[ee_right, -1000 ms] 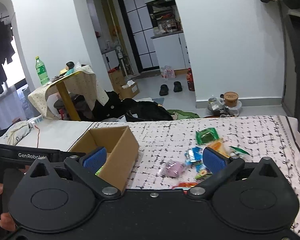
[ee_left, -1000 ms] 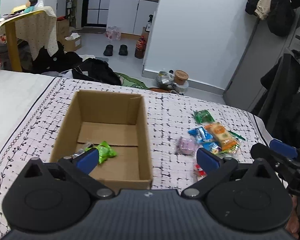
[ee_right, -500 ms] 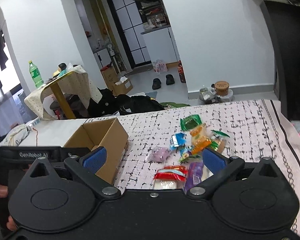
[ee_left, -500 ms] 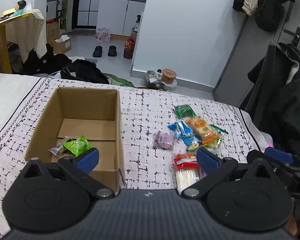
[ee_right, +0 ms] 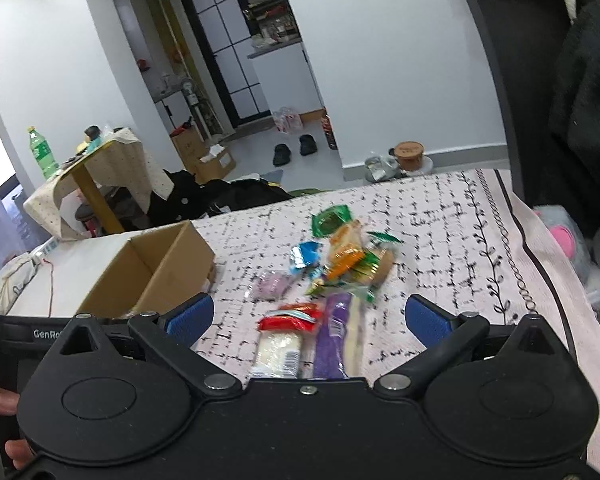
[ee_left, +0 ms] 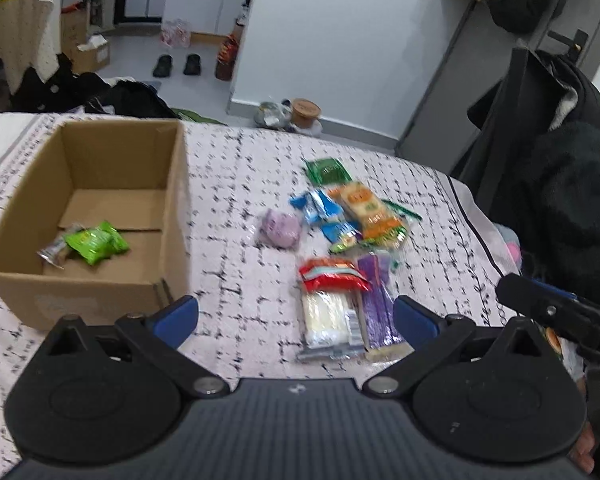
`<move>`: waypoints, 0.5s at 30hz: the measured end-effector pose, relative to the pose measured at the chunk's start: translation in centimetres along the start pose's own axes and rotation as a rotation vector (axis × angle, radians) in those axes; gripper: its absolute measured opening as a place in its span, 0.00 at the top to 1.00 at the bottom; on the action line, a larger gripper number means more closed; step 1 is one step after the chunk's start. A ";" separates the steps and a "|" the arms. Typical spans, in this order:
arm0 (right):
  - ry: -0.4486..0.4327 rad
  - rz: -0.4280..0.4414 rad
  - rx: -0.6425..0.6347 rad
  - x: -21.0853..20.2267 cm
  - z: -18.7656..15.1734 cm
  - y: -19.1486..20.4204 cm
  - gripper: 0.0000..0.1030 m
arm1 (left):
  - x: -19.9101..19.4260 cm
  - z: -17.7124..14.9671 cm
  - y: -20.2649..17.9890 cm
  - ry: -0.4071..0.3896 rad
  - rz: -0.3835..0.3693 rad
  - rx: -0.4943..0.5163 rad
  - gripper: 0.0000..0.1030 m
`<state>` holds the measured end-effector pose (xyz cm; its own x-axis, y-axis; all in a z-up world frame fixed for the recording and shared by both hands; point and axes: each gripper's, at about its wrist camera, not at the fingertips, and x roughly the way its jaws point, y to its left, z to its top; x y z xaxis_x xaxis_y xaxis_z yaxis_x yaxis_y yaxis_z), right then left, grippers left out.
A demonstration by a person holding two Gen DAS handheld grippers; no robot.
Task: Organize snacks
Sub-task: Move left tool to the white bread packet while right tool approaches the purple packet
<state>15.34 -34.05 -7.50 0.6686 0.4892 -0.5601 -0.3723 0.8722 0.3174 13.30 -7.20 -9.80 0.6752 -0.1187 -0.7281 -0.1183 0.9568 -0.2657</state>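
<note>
An open cardboard box [ee_left: 172, 200] [ee_right: 172, 264] sits on the patterned cloth at the left, with a green snack pack [ee_left: 96, 243] and a small silver wrapper inside. A loose pile of snacks lies to its right: a purple round pack [ee_left: 280, 229] [ee_right: 274, 284], blue packs [ee_left: 320, 208], an orange pack [ee_left: 370, 210] [ee_right: 344, 252], a dark green pack [ee_left: 326, 170], a red-topped white pack [ee_left: 328, 300] [ee_right: 286, 336] and a purple bar [ee_left: 376, 304] [ee_right: 332, 332]. My left gripper [ee_left: 296, 318] is open and empty, above the near snacks. My right gripper [ee_right: 306, 318] is open and empty over the same packs.
The cloth-covered surface [ee_left: 228, 184] ends at the right in a bordered edge [ee_right: 532, 248]. Dark coats [ee_left: 560, 184] hang close on the right. Beyond the far edge are a floor with shoes [ee_left: 176, 65], bags and a small draped table [ee_right: 100, 168].
Both grippers have drawn back and shifted right, so the box has slid left in view and the near red-topped pack and purple bar have come into sight. Both stay open.
</note>
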 end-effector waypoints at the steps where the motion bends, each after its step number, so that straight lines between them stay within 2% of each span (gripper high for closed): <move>1: 0.005 -0.004 0.004 0.2 -0.1 -0.1 0.01 | 0.3 -0.1 -0.1 0.004 -0.003 -0.001 0.01; 8: 0.055 -0.025 0.014 1.5 -0.7 -0.5 0.18 | 2.6 -0.4 -0.2 0.020 -0.028 -0.017 0.04; 12: 0.093 -0.047 0.043 2.3 -1.0 -0.9 0.39 | 4.2 -0.2 -0.4 0.040 -0.044 -0.028 0.11; 15: 0.115 -0.068 0.067 2.9 -1.3 -1.4 0.47 | 5.5 0.0 -0.8 0.059 -0.056 -0.031 0.14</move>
<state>16.92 -33.89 -10.57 0.6113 0.4293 -0.6649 -0.2821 0.9031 0.3237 17.12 -8.62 -13.64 0.6375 -0.1880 -0.7471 -0.1049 0.9396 -0.3259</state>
